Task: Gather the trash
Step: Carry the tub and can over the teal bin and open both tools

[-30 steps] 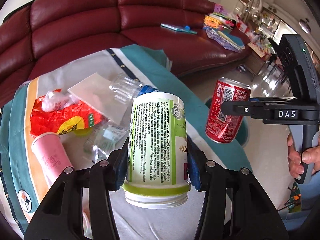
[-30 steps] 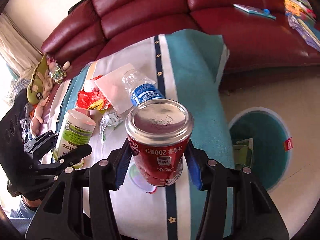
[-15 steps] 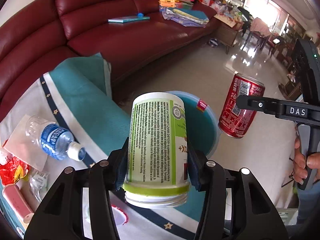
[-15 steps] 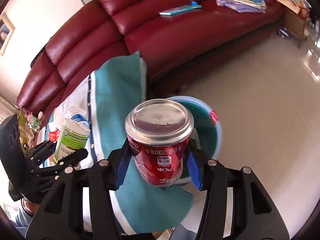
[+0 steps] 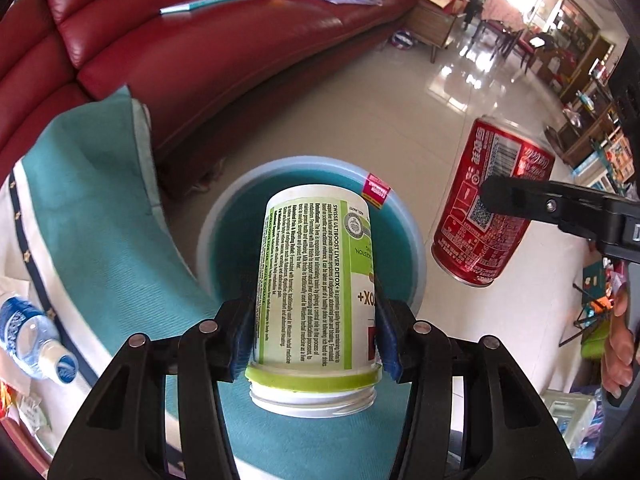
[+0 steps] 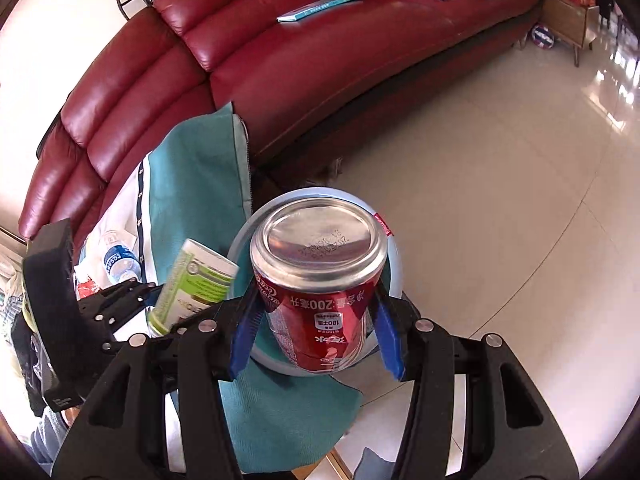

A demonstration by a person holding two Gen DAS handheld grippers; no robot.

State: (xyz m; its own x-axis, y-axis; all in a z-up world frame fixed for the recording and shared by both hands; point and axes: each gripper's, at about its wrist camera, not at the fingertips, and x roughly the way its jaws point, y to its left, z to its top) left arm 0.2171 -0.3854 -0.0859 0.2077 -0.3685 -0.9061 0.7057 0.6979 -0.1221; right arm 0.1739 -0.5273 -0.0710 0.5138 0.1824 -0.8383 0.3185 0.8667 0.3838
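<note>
My left gripper (image 5: 314, 334) is shut on a white supplement bottle with a green label (image 5: 316, 288), held upside down in front of the blue bin (image 5: 224, 204) on the floor. My right gripper (image 6: 318, 328) is shut on a red soda can (image 6: 320, 288), held over the same bin (image 6: 394, 276). The can (image 5: 492, 200) and the right gripper's finger (image 5: 536, 200) show at the right of the left wrist view. The bottle (image 6: 192, 284) shows at the left of the right wrist view.
A table with a teal and white cloth (image 5: 96, 232) lies to the left and still carries a clear water bottle (image 5: 28, 336) and wrappers. A red leather sofa (image 6: 280, 60) stands behind the bin. Tiled floor (image 6: 500, 200) lies to the right.
Both grippers have swung right, away from the table, with their loads. The bin is now much nearer and right behind the bottle and the can.
</note>
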